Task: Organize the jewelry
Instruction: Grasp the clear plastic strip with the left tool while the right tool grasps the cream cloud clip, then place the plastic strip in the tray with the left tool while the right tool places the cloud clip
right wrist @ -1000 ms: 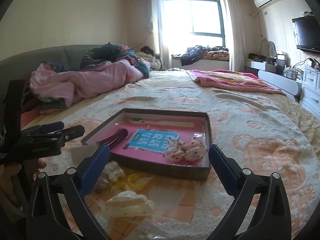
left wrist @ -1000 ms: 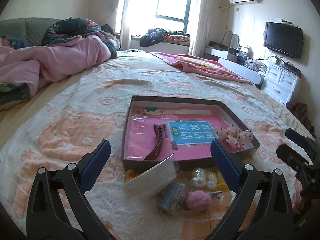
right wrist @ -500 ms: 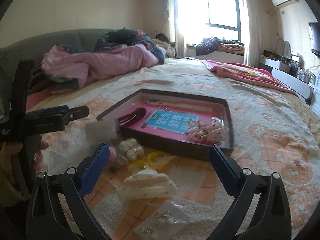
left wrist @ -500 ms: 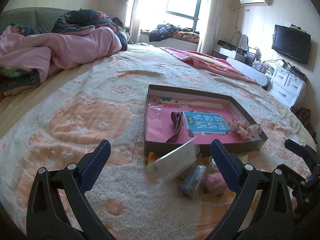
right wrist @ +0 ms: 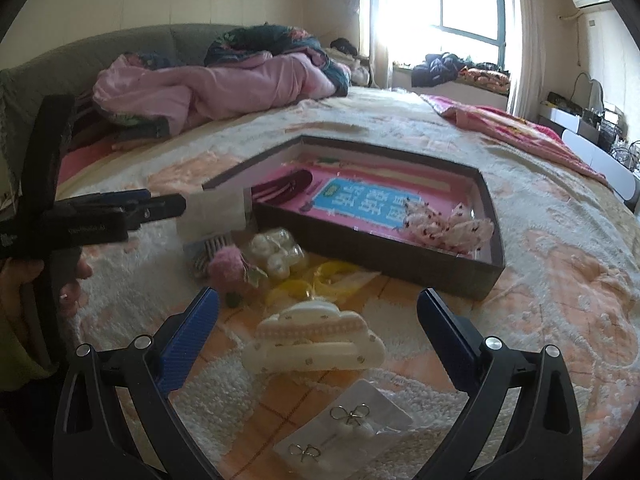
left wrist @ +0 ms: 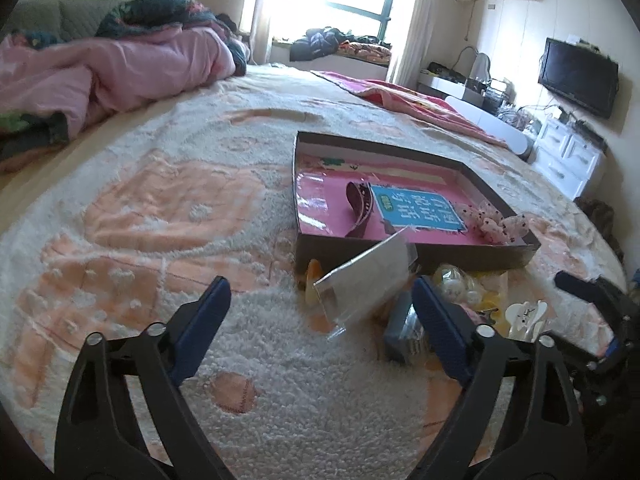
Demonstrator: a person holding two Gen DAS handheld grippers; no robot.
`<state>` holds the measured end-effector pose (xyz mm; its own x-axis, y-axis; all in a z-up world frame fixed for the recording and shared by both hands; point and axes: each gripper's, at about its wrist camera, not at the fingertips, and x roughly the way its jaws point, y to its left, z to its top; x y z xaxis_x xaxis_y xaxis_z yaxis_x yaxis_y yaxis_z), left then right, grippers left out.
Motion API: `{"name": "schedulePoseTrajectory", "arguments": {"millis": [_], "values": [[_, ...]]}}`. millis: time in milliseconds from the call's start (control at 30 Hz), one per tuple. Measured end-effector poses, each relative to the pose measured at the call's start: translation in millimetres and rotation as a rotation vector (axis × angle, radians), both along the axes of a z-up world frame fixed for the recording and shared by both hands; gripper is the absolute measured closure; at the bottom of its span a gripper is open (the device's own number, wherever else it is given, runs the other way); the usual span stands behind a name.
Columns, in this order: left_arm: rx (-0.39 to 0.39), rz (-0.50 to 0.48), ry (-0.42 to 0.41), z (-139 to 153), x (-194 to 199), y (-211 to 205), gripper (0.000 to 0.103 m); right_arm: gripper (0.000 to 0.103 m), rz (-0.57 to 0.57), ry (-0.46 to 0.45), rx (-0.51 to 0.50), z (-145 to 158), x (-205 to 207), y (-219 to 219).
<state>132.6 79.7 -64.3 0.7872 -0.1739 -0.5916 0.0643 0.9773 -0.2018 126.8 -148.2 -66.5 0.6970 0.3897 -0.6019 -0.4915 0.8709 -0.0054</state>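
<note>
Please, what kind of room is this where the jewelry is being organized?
Most likely a home bedroom. The work happens on a large bed with a fleecy cover, a crumpled pink quilt lies by the headboard, and a wall-mounted TV hangs above white drawers.

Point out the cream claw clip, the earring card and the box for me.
cream claw clip [right wrist: 316,340], right wrist view, middle of its arched back.
earring card [right wrist: 344,436], right wrist view, card centre.
box [right wrist: 376,254], right wrist view, near wall.

Shallow dark tray [right wrist: 384,258] with pink lining at frame centre, holding maroon clip [right wrist: 286,188] upper left and spotted bow [right wrist: 446,226] at right. Below, on blanket: pearls [right wrist: 276,250], pink pompom [right wrist: 228,270], cream claw clip [right wrist: 314,338], earring card [right wrist: 346,434] at bottom.
</note>
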Motion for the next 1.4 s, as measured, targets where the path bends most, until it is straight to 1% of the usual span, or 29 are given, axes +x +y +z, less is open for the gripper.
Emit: {"name": "schedulePoseTrajectory", "arguments": {"millis": [33,200,267,333,367,467,500,533,567,600,733,767,800,967,1100,1400], "values": [[-0.014,-0.004,0.005,-2.1,1.0,1.6,0.028,0.007,0.002,0.004,-0.004,-1.6,1.0,1.4],[-0.058,-0.033,0.020,-7.8,5.4,0.8,0.035,0.007,0.031,0.021,-0.044,-11.0,2.1,8.2],[-0.062,-0.045,0.019,-7.8,6.9,-2.1,0.041,0.007,0.039,0.025,-0.053,-13.8,2.5,10.5],[-0.070,-0.055,0.021,-8.5,9.0,-4.6,0.048,0.007,0.048,0.033,-0.067,-17.4,3.2,13.0],[-0.076,-0.057,0.024,-9.2,10.3,-4.8,0.049,0.007,0.051,0.035,-0.074,-19.1,3.5,13.7],[-0.088,-0.066,0.031,-11.9,14.0,-5.8,0.059,0.008,0.058,0.050,-0.082,-23.1,5.7,14.8],[-0.090,-0.068,0.033,-12.2,14.4,-6.1,0.064,0.010,0.059,0.054,-0.081,-23.7,6.5,14.5],[-0.092,-0.071,0.035,-12.6,14.2,-5.9,0.069,0.020,0.057,0.055,-0.085,-24.3,6.8,14.5],[-0.093,-0.074,0.036,-12.7,14.0,-6.2,0.072,0.026,0.058,0.060,-0.094,-25.5,7.8,14.9],[-0.094,-0.078,0.037,-12.4,13.5,-6.5,0.073,0.029,0.053,0.061,-0.103,-26.3,8.8,14.5],[-0.090,-0.082,0.035,-10.9,12.5,-7.6,0.077,0.029,0.049,0.062,-0.087,-24.8,9.7,11.4],[-0.089,-0.082,0.033,-10.3,11.2,-7.6,0.080,0.029,0.049,0.058,-0.083,-23.9,9.2,11.2],[-0.087,-0.084,0.025,-8.6,9.1,-8.0,0.086,0.029,0.049,0.054,-0.077,-22.6,8.9,10.4],[-0.065,-0.091,0.002,0.1,2.5,-11.7,0.091,0.029,0.024,0.049,-0.042,-16.2,9.9,4.0],[-0.069,-0.105,-0.025,10.2,-3.2,-14.6,0.096,0.029,-0.002,0.044,-0.007,-9.2,13.0,-4.4],[-0.051,-0.159,-0.067,29.8,-10.7,-32.4,0.098,0.029,-0.042,0.023,0.041,5.4,12.6,-20.5]]}}
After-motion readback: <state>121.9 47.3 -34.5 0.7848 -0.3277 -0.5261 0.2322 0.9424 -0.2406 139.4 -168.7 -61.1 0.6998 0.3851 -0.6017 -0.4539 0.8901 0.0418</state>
